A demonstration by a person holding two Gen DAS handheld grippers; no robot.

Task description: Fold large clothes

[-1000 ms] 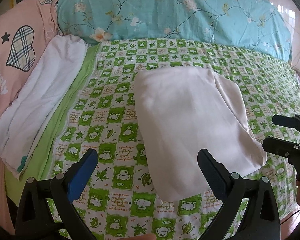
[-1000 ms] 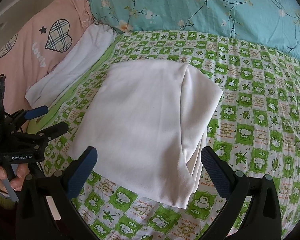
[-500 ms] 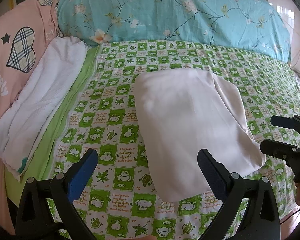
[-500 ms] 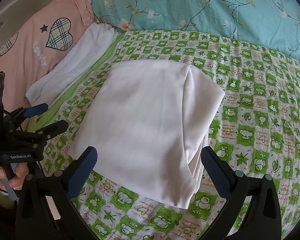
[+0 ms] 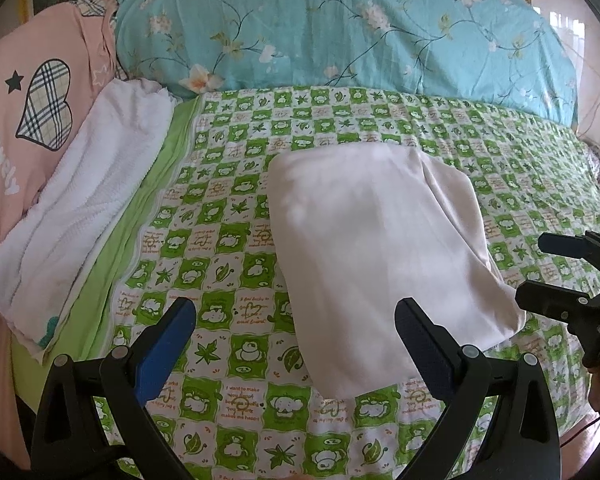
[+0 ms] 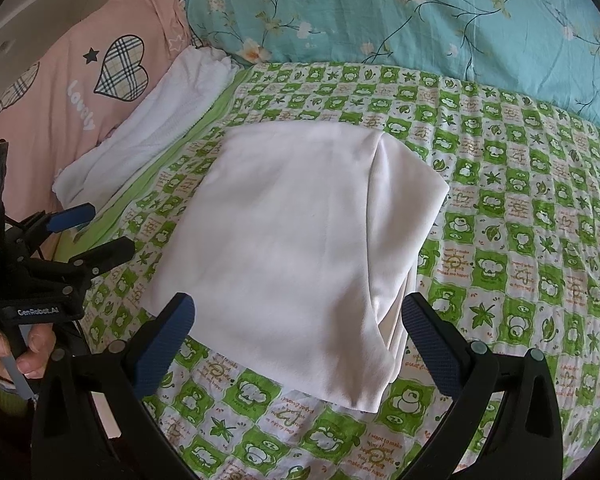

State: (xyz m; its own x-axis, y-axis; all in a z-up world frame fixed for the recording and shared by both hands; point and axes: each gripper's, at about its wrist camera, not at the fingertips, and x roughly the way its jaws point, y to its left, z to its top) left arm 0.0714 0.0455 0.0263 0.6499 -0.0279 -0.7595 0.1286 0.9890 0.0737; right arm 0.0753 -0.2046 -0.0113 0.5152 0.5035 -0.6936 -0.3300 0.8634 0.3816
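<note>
A white garment (image 5: 376, 240) lies folded into a rectangle on the green-and-white checked bedsheet (image 5: 236, 208); it also shows in the right wrist view (image 6: 296, 248). My left gripper (image 5: 296, 320) is open and empty, held above the sheet near the garment's front left corner. My right gripper (image 6: 300, 320) is open and empty, just in front of the garment's near edge. Each gripper also shows at the edge of the other's view, the right one (image 5: 556, 276) and the left one (image 6: 92, 232), both open.
A folded white towel (image 5: 80, 200) lies along the left, beside a pink pillow (image 5: 24, 128) with a plaid heart. A turquoise floral quilt (image 5: 340, 24) fills the far side. The bed's near edge runs just below the grippers.
Both grippers have drawn back slightly from the folded garment. The garment has not moved and both grippers stay open.
</note>
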